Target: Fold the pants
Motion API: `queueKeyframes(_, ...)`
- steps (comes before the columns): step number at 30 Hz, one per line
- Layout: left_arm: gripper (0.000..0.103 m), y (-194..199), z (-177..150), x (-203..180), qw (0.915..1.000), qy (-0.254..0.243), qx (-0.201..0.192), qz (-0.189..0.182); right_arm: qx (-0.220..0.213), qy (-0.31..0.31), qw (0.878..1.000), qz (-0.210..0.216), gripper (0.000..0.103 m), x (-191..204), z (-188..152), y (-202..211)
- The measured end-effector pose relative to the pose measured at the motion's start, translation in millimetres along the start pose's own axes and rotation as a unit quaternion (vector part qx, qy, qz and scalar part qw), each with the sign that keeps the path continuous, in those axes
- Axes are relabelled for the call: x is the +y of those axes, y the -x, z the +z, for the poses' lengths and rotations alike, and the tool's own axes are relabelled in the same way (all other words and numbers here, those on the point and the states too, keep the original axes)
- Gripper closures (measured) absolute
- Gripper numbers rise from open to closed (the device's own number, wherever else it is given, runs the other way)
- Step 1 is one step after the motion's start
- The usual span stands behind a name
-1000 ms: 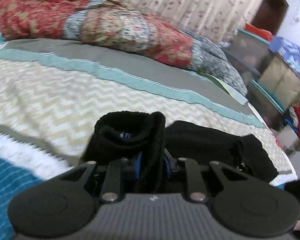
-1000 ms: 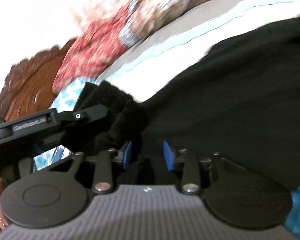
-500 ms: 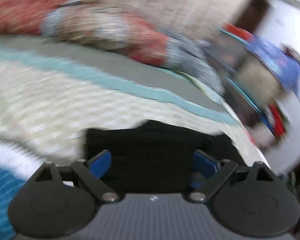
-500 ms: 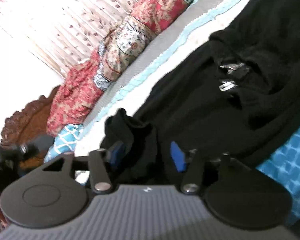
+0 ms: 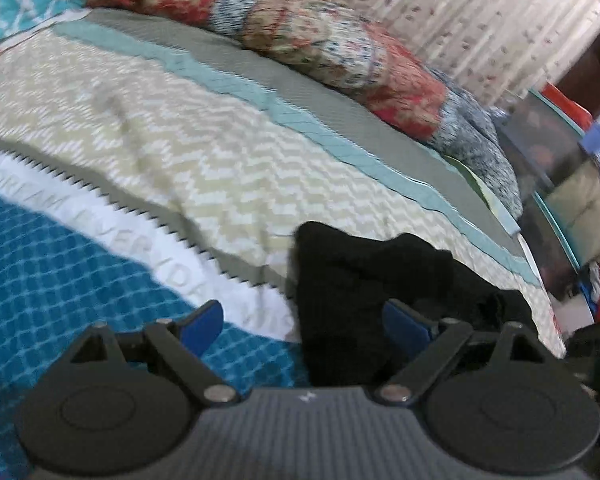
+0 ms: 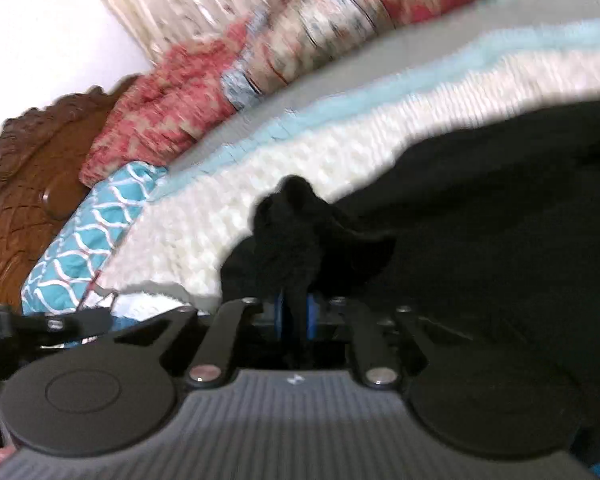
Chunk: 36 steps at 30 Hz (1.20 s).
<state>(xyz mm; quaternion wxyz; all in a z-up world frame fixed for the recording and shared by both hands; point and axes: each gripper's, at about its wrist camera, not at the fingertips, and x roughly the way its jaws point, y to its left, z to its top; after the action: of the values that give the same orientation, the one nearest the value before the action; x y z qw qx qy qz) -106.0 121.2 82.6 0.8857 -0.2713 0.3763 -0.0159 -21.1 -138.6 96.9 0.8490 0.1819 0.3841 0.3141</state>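
The black pants [image 5: 364, 284] lie bunched on the bed in the left wrist view, low and right of centre. My left gripper [image 5: 304, 326] is open and empty, its blue pads either side of the pants' near-left edge. In the right wrist view the pants [image 6: 500, 208] fill the right half. My right gripper [image 6: 294, 314] is shut on a raised fold of the black cloth [image 6: 296, 216], which stands up between the blue pads. The left gripper's arm [image 6: 40, 324] shows at the far left.
The bed cover [image 5: 160, 128] has beige zigzag, teal and blue checked bands. A red patterned quilt [image 5: 320, 36] lies along the far side by a curtain. Storage boxes [image 5: 560, 168] stand off the bed's right edge. A carved wooden headboard [image 6: 32, 168] is at left.
My left gripper let go of the pants, opened wide and drew back to the left. My right gripper closed on a fold of the pants.
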Motion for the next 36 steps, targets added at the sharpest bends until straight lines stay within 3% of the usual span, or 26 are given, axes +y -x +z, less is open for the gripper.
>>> queueKeyframes(3,0.014,-9,3,-16,0.9997,-0.020,0.003,-0.012,-0.054,0.060,0.996,-0.037,0.091,10,9,33)
queueKeyframes(7,0.013,-31,1,-38,0.9986,-0.041,0.019,-0.025,-0.070,0.045,0.991,-0.109,0.088,-28,14,56)
queueKeyframes(9,0.013,-44,-3,-49,0.9978,-0.054,0.033,-0.020,-0.040,0.030,0.985,-0.166,0.069,-54,11,48)
queueKeyframes(10,0.012,-50,-5,-54,0.9972,-0.058,0.043,-0.018,-0.025,0.013,0.984,-0.178,0.066,-64,10,46)
queueKeyframes(13,0.010,-58,-9,-63,0.9962,-0.057,0.059,-0.031,-0.066,-0.048,0.986,-0.146,0.054,-74,11,72)
queueKeyframes(17,0.009,-68,-17,-80,0.9931,-0.076,0.080,-0.040,-0.131,-0.021,0.984,-0.119,0.052,-58,24,96)
queueKeyframes(21,0.014,-78,-32,-85,0.9897,-0.101,0.101,-0.004,-0.112,0.002,0.992,-0.052,0.056,-48,51,84)
queueKeyframes(23,0.024,-83,-40,-79,0.9880,-0.092,0.124,0.008,-0.086,0.029,0.995,-0.028,0.056,-40,63,70)
queueKeyframes(25,0.029,-85,-47,-72,0.9867,-0.087,0.137,0.013,-0.063,0.056,0.996,-0.037,0.054,-33,67,49)
queueKeyframes(27,0.029,-80,-49,-70,0.9870,-0.092,0.132,0.008,-0.048,0.055,0.995,-0.069,0.036,-40,69,25)
queueKeyframes(28,0.029,-81,-48,-69,0.9869,-0.091,0.133,0.007,-0.030,0.044,0.995,-0.085,0.032,-52,69,12)
queueKeyframes(29,0.028,-81,-47,-68,0.9868,-0.087,0.136,0.006,0.003,0.022,0.996,-0.091,0.033,-66,68,-3)
queueKeyframes(31,0.028,-82,-46,-67,0.9868,-0.083,0.139,0.002,0.064,-0.055,0.995,-0.053,0.062,-91,58,-20)
queueKeyframes(32,0.027,-81,-46,-65,0.9868,-0.082,0.139,0.000,0.073,-0.086,0.993,-0.024,0.083,-99,54,-21)
queueKeyframes(34,0.024,-80,-46,-65,0.9873,-0.081,0.137,-0.005,0.051,-0.098,0.994,-0.013,0.093,-99,53,-10)
queueKeyframes(36,0.018,-80,-45,-64,0.9881,-0.074,0.134,-0.016,-0.016,-0.042,0.998,-0.037,0.095,-79,59,18)
